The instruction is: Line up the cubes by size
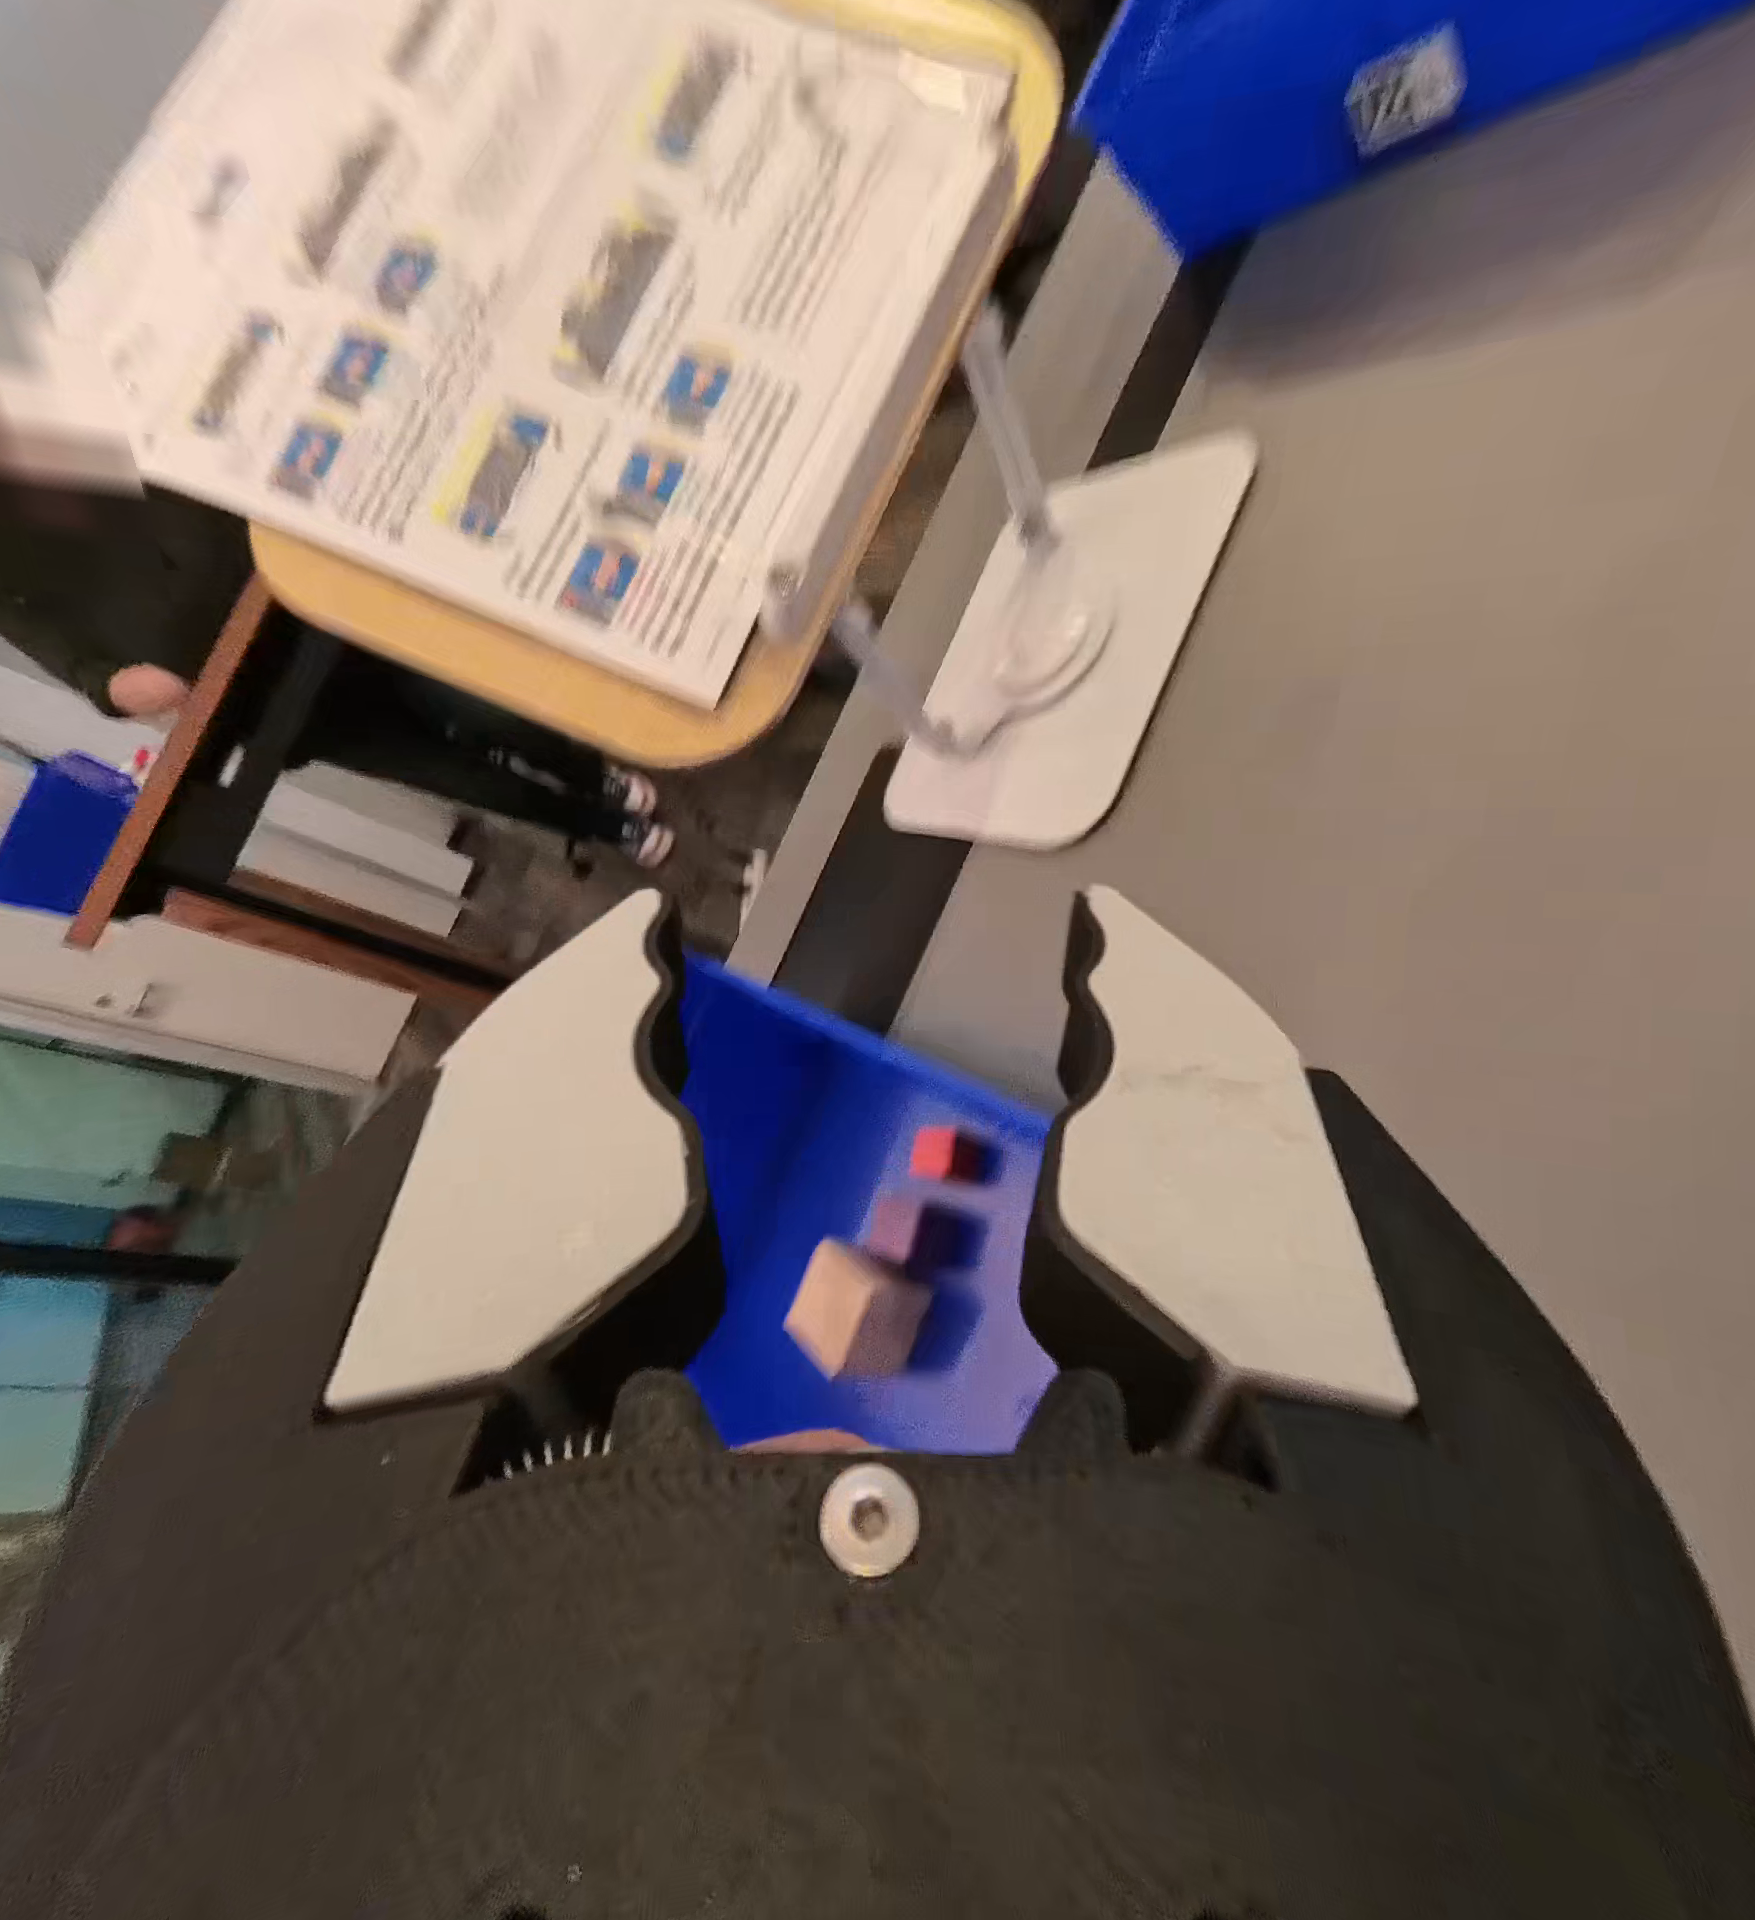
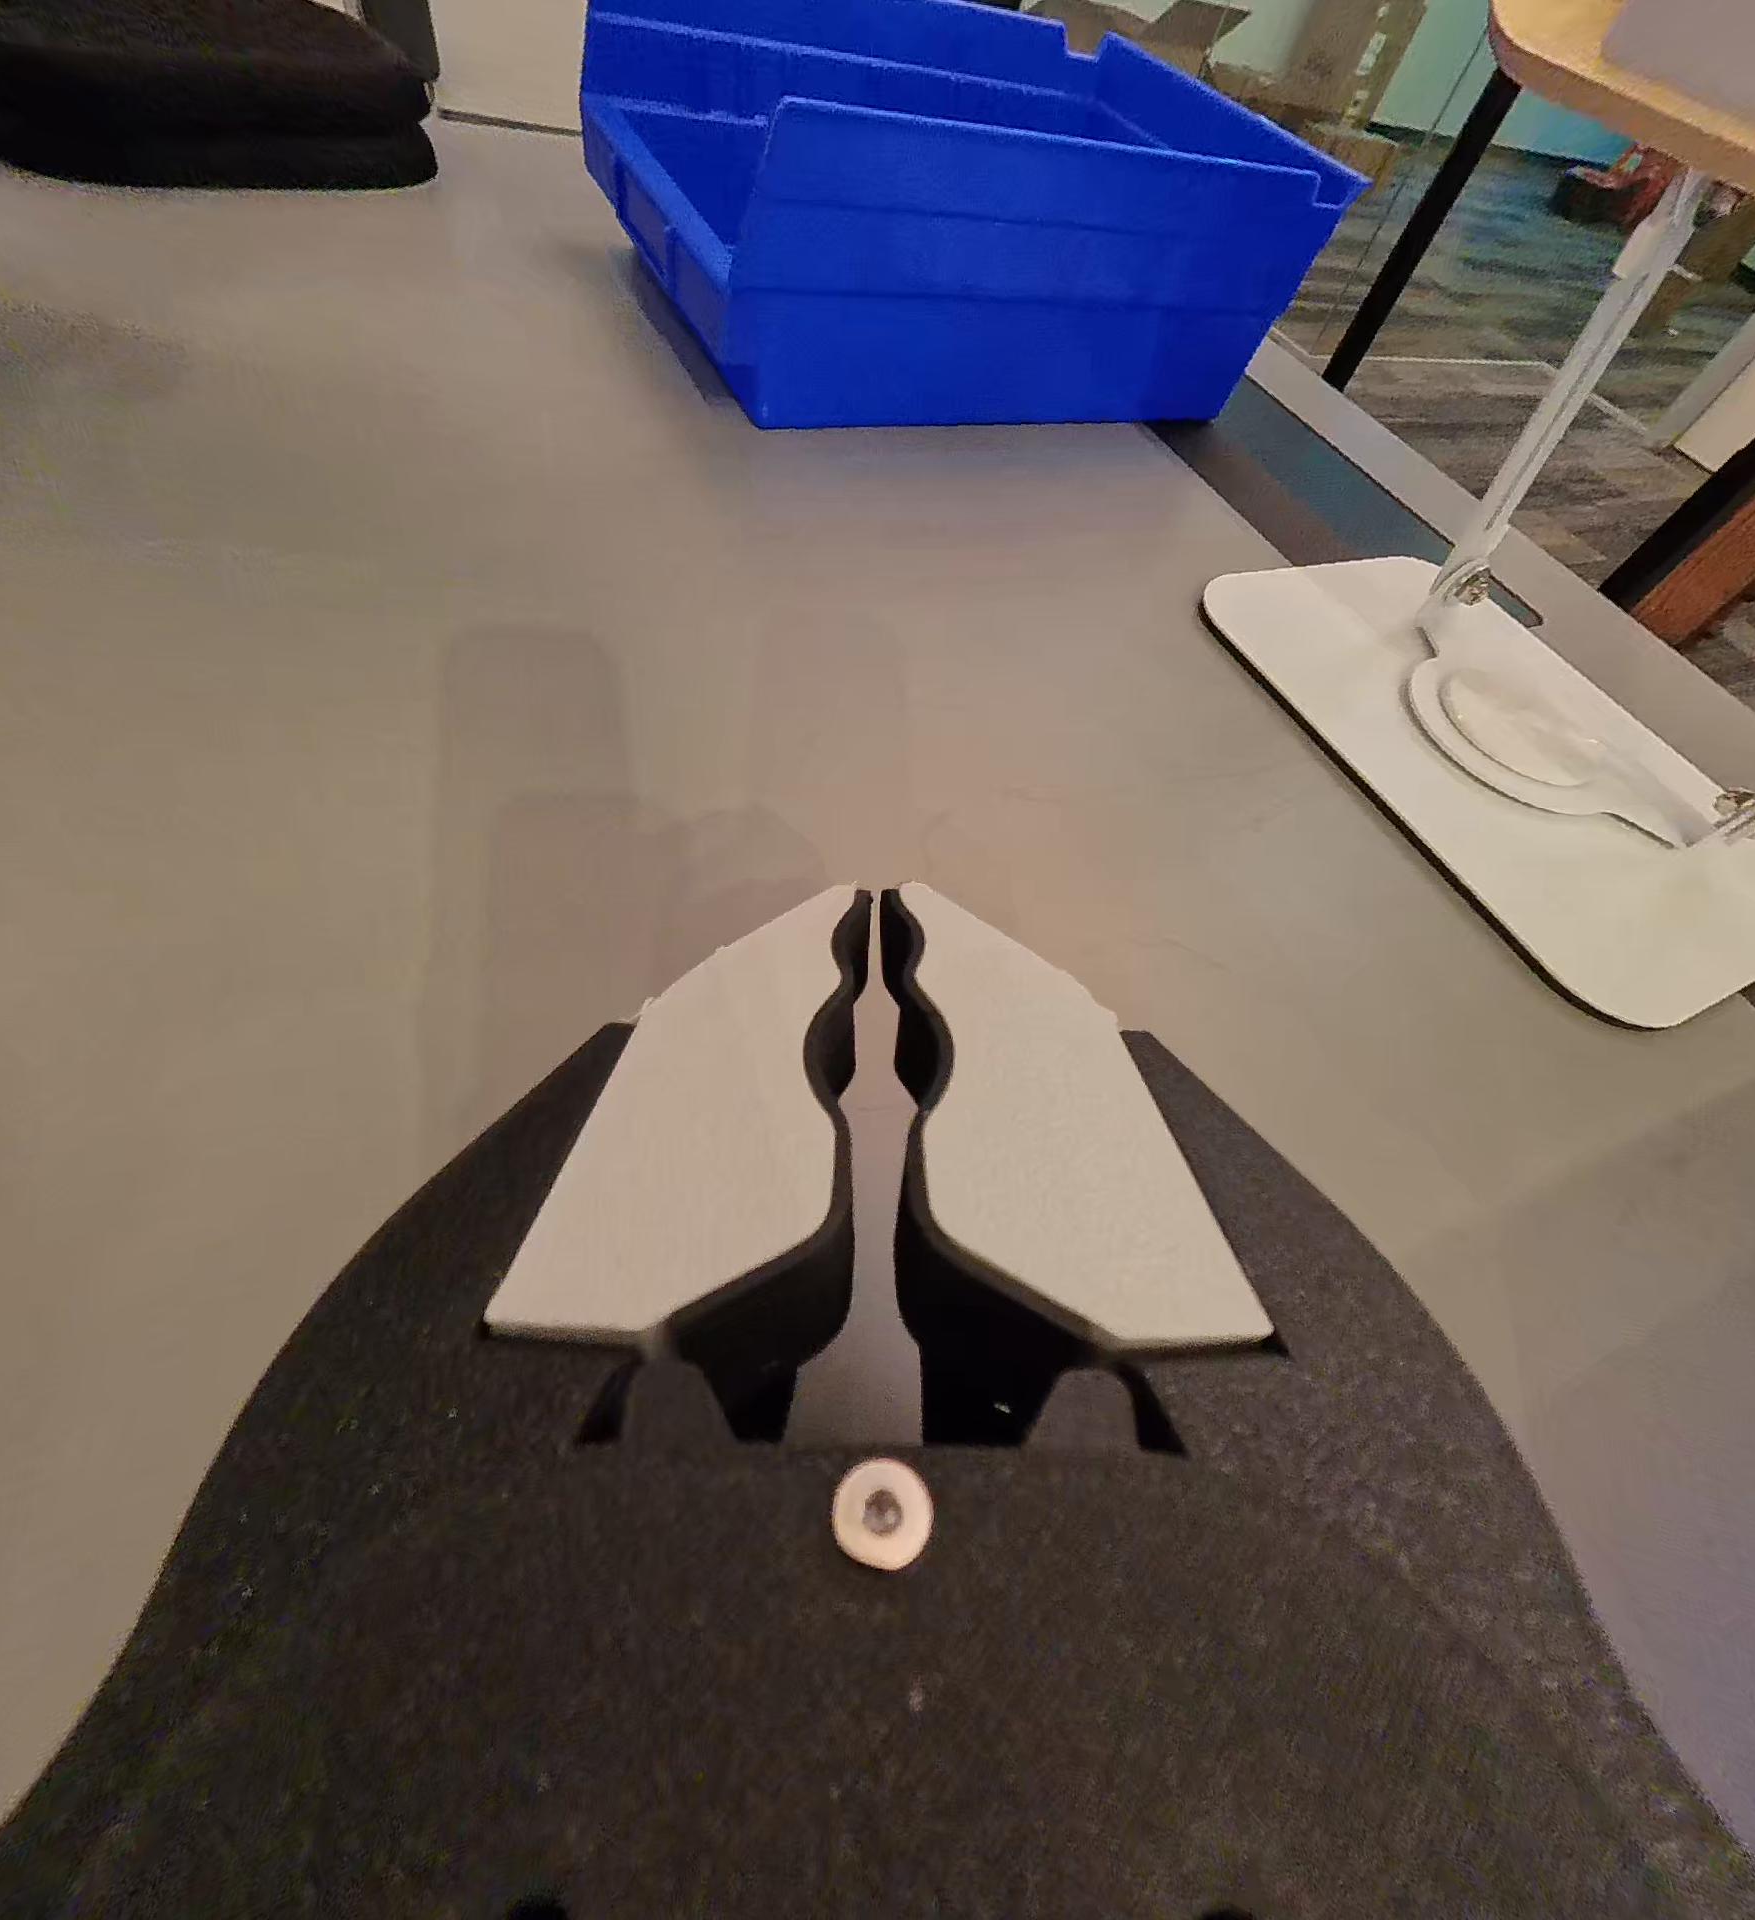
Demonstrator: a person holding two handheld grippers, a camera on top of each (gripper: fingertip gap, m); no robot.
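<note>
Above a blue plastic bin (image 1: 800,1143), the left gripper (image 1: 873,935) hangs with jaws spread wide and empty; below lie a small red cube (image 1: 933,1151), a mid-sized purple cube (image 1: 899,1226) and a larger tan wooden-looking cube (image 1: 852,1314), near one another in a rough row. Over the grey table (image 2: 333,623), the right gripper (image 2: 875,896) is closed on nothing. These cubes look light and rigid; opposite flat faces should offer the surest hold.

No writing can be read. A white printed instruction sheet (image 1: 499,343) with small coloured pictures stands on a clear stand, its lines too blurred to make out. Right of the sheet, a pale label (image 1: 1405,91) on a blue plastic bin (image 1: 1268,135) is equally blurred.
</note>
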